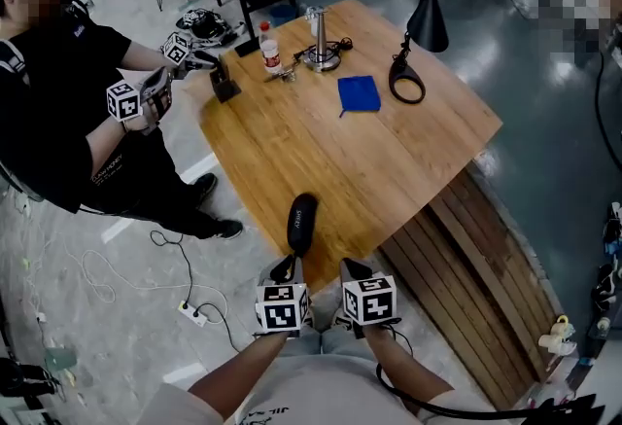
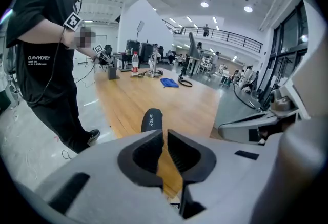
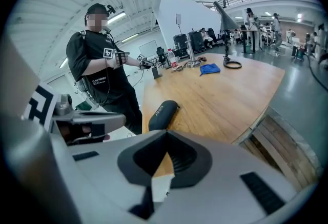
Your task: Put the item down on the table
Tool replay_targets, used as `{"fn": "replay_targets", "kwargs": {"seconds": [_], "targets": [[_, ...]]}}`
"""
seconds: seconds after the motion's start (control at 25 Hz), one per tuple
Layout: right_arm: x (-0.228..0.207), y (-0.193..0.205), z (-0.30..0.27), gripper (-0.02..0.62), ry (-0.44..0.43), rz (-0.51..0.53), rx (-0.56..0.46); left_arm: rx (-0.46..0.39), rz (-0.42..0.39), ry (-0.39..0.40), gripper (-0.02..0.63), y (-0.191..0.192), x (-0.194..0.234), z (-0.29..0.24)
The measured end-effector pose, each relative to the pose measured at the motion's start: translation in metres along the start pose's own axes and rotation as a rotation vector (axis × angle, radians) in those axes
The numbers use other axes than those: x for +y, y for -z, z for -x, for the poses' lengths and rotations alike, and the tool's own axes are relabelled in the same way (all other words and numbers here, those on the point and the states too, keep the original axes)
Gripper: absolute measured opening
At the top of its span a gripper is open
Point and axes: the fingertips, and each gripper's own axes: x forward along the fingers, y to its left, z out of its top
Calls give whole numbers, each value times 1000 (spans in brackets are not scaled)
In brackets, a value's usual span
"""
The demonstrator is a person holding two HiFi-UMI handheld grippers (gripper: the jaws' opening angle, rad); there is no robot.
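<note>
So both grippers are right up at my end of the table. The left gripper [image 2: 165, 133] has its jaws almost together, only a thin slit between them and nothing in it. The right gripper [image 3: 166, 135] is fully closed and empty too. Just past the left one, the black case [image 1: 302, 223] lies flat on the table [image 1: 389, 170], and neither gripper touches it, so I'd say the putting-down part is basically done. All that's left, as far as I can judge, is pulling the hands straight back without clipping the case. Worth watching: it sits pretty close to the near corner, with its near end pointing at the edge, so a sideways bump could send it to the floor. There's a stack of wooden planks [image 1: 466, 297] low on the right side. Beyond the case there's loads of bare wood if it needs shifting inward. The blue cloth [image 1: 359, 93], black lamp [image 1: 425, 24], bottle [image 1: 269, 49] and metal stand [image 1: 319, 39] are all well away at the far end. Another person [image 1: 58, 102] stands by the far left corner.
</note>
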Motion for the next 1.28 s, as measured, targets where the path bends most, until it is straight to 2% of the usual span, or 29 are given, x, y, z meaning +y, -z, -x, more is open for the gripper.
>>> {"fn": "replay_targets", "kwargs": {"seconds": [0.12, 0.4, 0.68, 1.28], "targets": [[8, 11, 18, 3, -3, 0, -5, -14, 0, 11, 7, 2, -12, 24], [24, 17, 42, 2, -25, 36, -20, -29, 3, 24, 7, 11, -30, 48], [27, 10, 53, 2, 2, 62, -51, -33, 20, 40, 7, 21, -40, 61], [52, 20, 67, 3, -13, 110, -54, -56, 30, 42, 7, 19, -37, 83]]}}
